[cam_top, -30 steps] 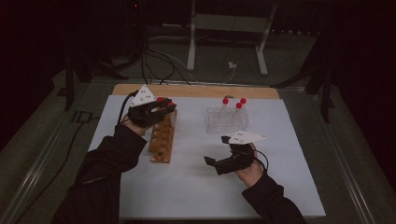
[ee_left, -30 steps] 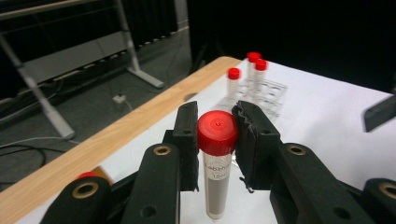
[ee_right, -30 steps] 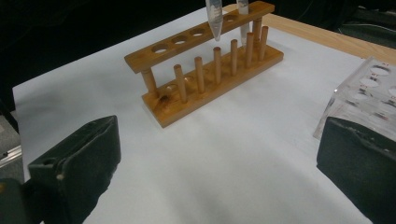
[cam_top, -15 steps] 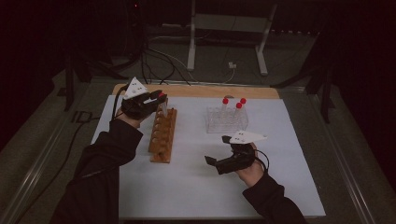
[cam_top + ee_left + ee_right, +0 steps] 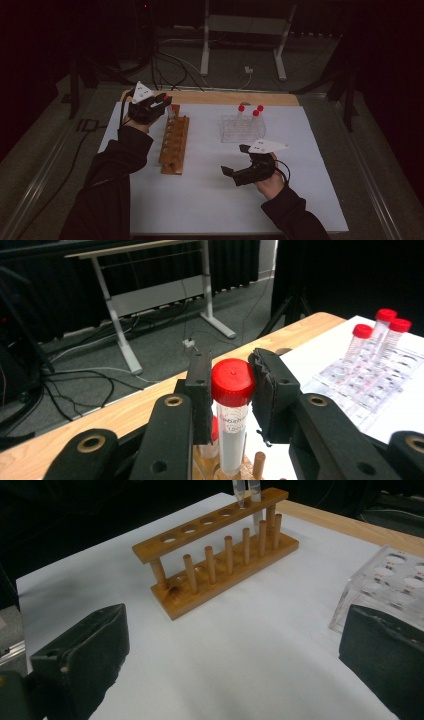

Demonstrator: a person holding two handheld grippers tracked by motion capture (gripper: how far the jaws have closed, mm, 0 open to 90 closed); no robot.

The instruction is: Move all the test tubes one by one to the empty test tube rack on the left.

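Observation:
My left gripper (image 5: pixel 165 102) (image 5: pixel 231 375) is shut on a red-capped tube (image 5: pixel 232 410), which stands upright between the pads. The tube's tip is down in a hole at the far end of the wooden rack (image 5: pixel 175 145) (image 5: pixel 220 555). Another tube's red cap (image 5: pixel 214 432) sits low just behind it in the rack. In the right gripper view both tubes' lower ends (image 5: pixel 247 492) reach into the rack's far holes. My right gripper (image 5: pixel 236 159) (image 5: pixel 235 655) hovers open over the white sheet, near the rack's front end, with nothing between its pads.
A clear plastic rack (image 5: pixel 242 127) (image 5: pixel 365 385) (image 5: pixel 395 575) with three red-capped tubes (image 5: pixel 250 111) stands at the right of the wooden rack. A wooden board edge (image 5: pixel 225 97) runs along the sheet's far side. A metal stand (image 5: pixel 245 30) and cables lie beyond the table.
My left gripper has carried the tube away from me and slightly left and down, to the far end of the wooden rack. The right gripper has stayed where it was.

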